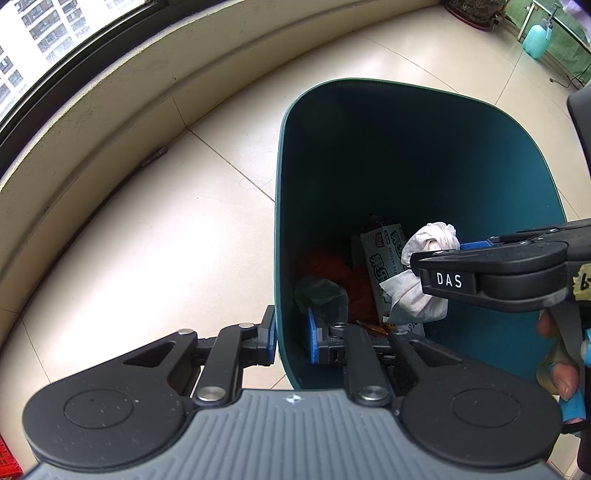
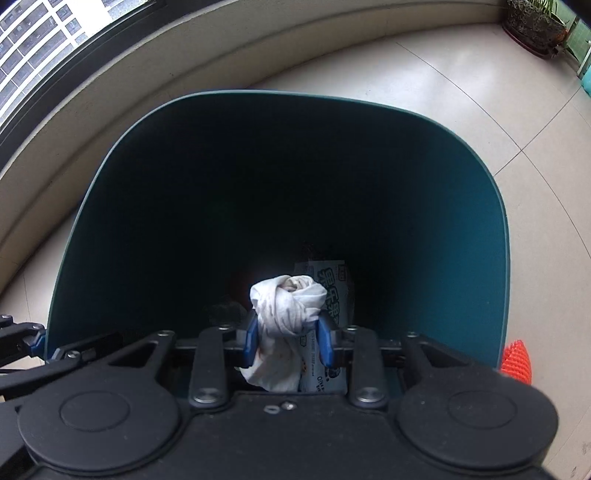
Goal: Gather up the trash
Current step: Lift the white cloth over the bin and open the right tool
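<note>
A dark teal trash bin (image 1: 406, 147) stands on the tiled floor. My left gripper (image 1: 291, 332) is shut on its near wall, one blue pad inside and one outside. My right gripper (image 1: 437, 254) reaches in from the right, held above the bin's opening and shut on a crumpled white tissue (image 1: 428, 266). From the right wrist, the tissue (image 2: 288, 299) sits pinched between the blue pads of the right gripper (image 2: 288, 332), over the bin's dark inside (image 2: 258, 184). At the bottom lie a printed white wrapper (image 1: 380, 258), orange scraps (image 1: 332, 266) and a greenish crumpled piece (image 1: 321, 291).
A low beige wall under a window (image 1: 55, 37) curves along the left and far side. A potted plant (image 1: 472, 11) and a turquoise bottle (image 1: 537, 38) stand far right. An orange ribbed thing (image 2: 517, 362) lies right of the bin. A person's hand (image 1: 561, 373) holds the right gripper.
</note>
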`<state>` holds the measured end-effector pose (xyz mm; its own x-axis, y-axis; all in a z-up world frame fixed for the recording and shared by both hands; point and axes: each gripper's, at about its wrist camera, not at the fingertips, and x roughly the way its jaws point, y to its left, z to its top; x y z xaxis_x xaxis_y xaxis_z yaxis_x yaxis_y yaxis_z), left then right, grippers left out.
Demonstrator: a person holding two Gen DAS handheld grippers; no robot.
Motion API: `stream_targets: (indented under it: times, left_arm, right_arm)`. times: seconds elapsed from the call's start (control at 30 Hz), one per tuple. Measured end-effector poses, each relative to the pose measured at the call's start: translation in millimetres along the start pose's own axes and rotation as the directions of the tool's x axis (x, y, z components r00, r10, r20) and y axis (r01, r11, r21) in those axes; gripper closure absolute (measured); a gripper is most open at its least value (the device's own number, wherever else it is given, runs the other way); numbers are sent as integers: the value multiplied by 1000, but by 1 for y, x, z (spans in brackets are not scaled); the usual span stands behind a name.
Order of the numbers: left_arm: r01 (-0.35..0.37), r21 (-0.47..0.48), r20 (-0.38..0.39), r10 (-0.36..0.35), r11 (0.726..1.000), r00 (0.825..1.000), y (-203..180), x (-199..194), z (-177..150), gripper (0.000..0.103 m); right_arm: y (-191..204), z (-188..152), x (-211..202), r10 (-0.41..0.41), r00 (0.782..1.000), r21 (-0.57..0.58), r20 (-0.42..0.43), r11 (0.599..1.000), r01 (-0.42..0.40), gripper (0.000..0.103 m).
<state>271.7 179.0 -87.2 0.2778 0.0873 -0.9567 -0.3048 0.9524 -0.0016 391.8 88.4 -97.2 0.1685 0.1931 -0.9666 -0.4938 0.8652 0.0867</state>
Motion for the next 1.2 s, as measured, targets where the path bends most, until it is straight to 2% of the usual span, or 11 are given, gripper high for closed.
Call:
stream_targets:
  times: [0.3, 0.43, 0.53, 0.9, 1.13, 1.2]
  left_arm:
    - [-1, 9, -1, 1, 1000, 1000, -4, 1, 1, 88]
    - [-1, 9, -1, 1, 1000, 1000, -3, 1, 1, 88]
    - [-1, 8, -1, 1, 1000, 1000, -3, 1, 1, 88]
    - [0, 6, 1, 0, 1000, 1000, -1, 3, -1, 87]
    - [-7, 6, 4, 7, 1000, 1000, -2, 4, -2, 87]
    - [-9, 5, 4, 9, 1000, 1000, -2, 4, -3, 87]
  right_arm:
    - [-9, 6, 17, 5, 999, 26, -43, 1000, -4, 65]
    - [0, 6, 22, 34, 999, 37, -32, 999, -33, 47]
    - [0, 3, 17, 46, 999, 35, -28, 998, -45, 46]
    - [0, -10, -50, 145, 989, -51, 42, 988, -142, 42]
    - [-28, -29, -106, 204, 971, -54, 121, 979, -199, 40]
    - [-44, -36, -121, 200, 968, -34, 151, 980, -197, 39]
